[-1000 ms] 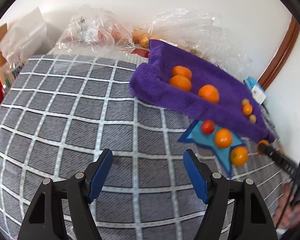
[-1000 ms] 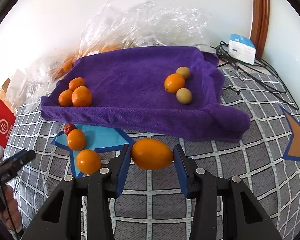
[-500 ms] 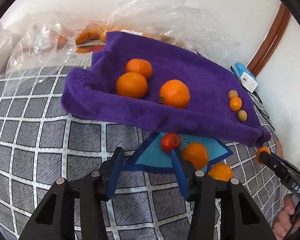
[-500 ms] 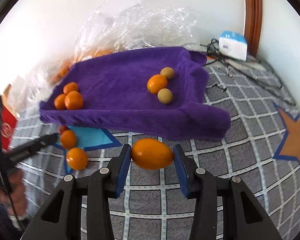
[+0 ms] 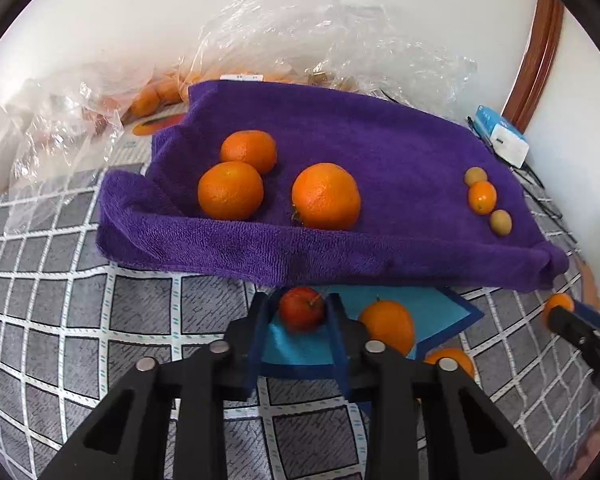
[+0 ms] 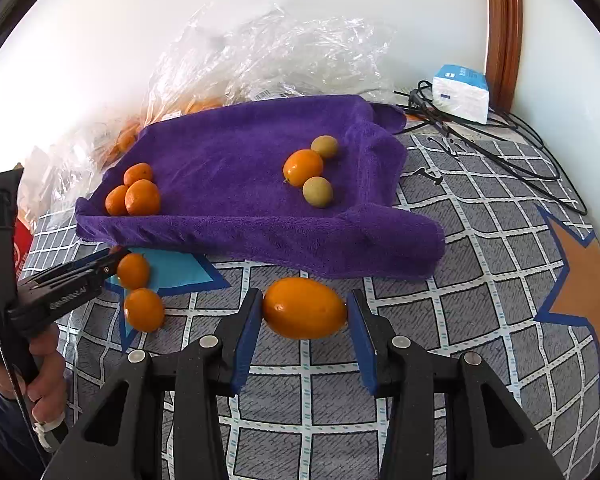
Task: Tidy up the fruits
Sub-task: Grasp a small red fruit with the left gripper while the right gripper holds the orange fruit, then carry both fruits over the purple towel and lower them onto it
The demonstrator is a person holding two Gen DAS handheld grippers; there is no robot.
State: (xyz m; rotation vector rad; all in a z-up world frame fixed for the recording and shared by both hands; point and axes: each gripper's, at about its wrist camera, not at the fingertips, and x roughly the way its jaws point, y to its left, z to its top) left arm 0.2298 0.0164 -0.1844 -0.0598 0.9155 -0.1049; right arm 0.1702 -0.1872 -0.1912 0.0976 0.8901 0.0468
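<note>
My left gripper (image 5: pixel 299 307) is shut on a small red fruit (image 5: pixel 301 307) on the blue star patch, just in front of the purple towel (image 5: pixel 340 248). On the towel lie three oranges (image 5: pixel 326 196) at the left and three small fruits (image 5: pixel 482 197) at the right. Two oranges (image 5: pixel 387 326) lie beside the red fruit. My right gripper (image 6: pixel 305 307) is shut on an oval orange fruit (image 6: pixel 305 308) and holds it above the checked cloth, in front of the towel (image 6: pixel 260 224). The left gripper (image 6: pixel 112 258) shows at the left of the right wrist view.
Clear plastic bags (image 6: pixel 268 60) with more oranges lie behind the towel against the wall. A blue and white box (image 6: pixel 462 94) and black cables (image 6: pixel 500 148) are at the back right. A red box (image 6: pixel 22 252) is at the far left.
My left gripper moved forward to the red fruit and closed on it. My right gripper kept hold of the oval fruit and shifted slightly.
</note>
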